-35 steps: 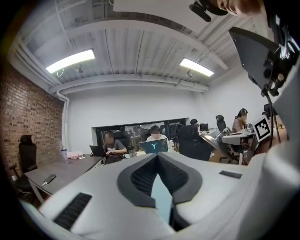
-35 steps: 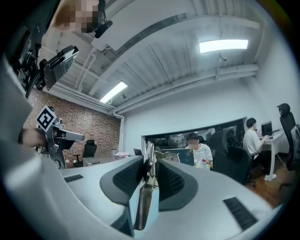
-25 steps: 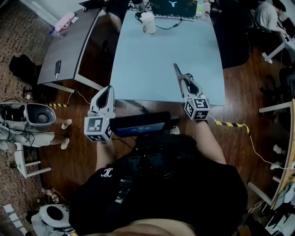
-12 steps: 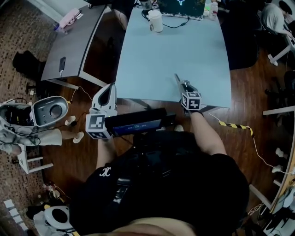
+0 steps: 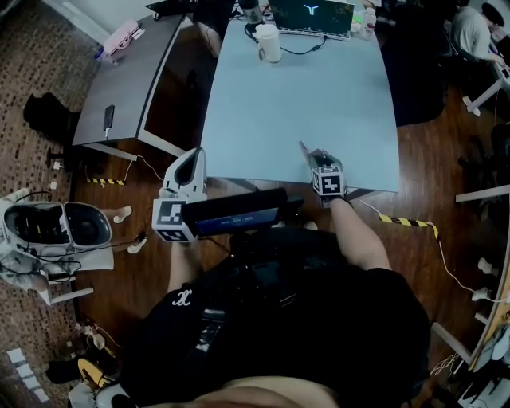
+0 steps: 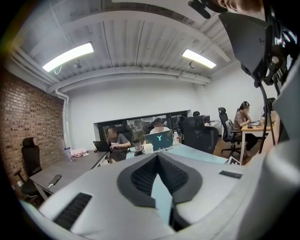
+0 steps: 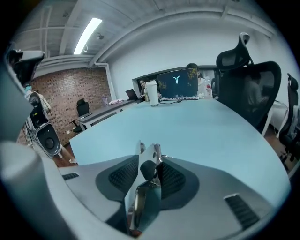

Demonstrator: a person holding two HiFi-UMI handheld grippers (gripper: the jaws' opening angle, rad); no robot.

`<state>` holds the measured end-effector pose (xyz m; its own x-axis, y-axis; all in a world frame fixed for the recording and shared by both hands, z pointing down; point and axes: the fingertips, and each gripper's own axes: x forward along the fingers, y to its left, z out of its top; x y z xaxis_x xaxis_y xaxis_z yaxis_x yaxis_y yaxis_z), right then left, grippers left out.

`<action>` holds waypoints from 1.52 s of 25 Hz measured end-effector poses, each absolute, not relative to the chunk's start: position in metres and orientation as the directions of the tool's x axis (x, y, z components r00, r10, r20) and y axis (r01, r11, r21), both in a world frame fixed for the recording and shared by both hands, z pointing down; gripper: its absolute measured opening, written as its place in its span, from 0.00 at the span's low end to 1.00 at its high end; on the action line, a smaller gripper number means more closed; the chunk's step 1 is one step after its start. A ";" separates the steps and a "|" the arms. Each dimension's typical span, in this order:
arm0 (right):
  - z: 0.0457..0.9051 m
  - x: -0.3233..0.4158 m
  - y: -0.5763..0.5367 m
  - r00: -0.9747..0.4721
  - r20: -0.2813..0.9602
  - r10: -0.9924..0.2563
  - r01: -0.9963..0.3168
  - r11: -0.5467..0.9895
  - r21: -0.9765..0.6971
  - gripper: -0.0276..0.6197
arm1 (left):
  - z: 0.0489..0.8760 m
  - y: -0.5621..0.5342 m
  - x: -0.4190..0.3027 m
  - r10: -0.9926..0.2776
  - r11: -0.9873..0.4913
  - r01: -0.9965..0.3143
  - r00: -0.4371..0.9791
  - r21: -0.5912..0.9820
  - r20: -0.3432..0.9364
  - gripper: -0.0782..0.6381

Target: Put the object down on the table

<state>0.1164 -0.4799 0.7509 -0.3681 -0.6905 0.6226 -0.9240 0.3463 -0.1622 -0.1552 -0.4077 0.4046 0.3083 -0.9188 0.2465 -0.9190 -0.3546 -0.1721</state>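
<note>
A thin shiny metal tool [image 7: 146, 197], like small tongs with two blades, stands between the pads of my right gripper [image 7: 149, 157]. Its tips poke forward past the jaws [image 5: 304, 149]. The right gripper [image 5: 315, 155] hovers low over the near edge of the pale blue table [image 5: 303, 88]. Its jaws are opening, and the metal tool still fills the gap between the pads. My left gripper [image 5: 191, 153] hangs off the table's near left corner above the floor. Its pads [image 6: 158, 157] meet at the tip with nothing in them.
At the table's far end stand an open laptop [image 5: 312, 16] and a white cup [image 5: 268, 41]. A grey desk [image 5: 131, 72] with a phone [image 5: 109, 121] lies to the left. Black chairs [image 5: 414, 72] stand on the right. A black device [image 5: 239, 213] sits at my chest.
My right gripper has moved forward and down toward the table's near edge with the metal tool in it. The left gripper has barely shifted.
</note>
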 end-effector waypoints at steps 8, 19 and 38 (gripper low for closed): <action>0.728 0.131 -0.485 -0.332 0.564 -0.756 -0.927 0.371 -0.049 0.61 | 0.404 -0.415 -0.144 -0.910 -0.377 -0.911 0.333 -0.165 0.246 0.11; 0.531 0.190 -0.502 -0.319 0.063 -0.946 -0.945 0.312 -0.100 0.34 | 0.404 -0.426 -0.127 -0.912 -0.388 -0.907 0.351 -0.167 0.214 0.10; 0.341 0.221 -0.383 -0.403 -0.249 -0.881 -0.915 0.383 0.125 0.00 | 0.412 -0.412 -0.054 -0.903 -0.418 -0.898 0.396 -0.134 0.167 0.10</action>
<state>0.2210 -0.3834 0.3407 -0.4029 -0.8808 -0.2486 -0.9151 0.3834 0.1248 -0.0536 -0.4117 0.4116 0.3956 -0.9031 0.1672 -0.8984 -0.4183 -0.1340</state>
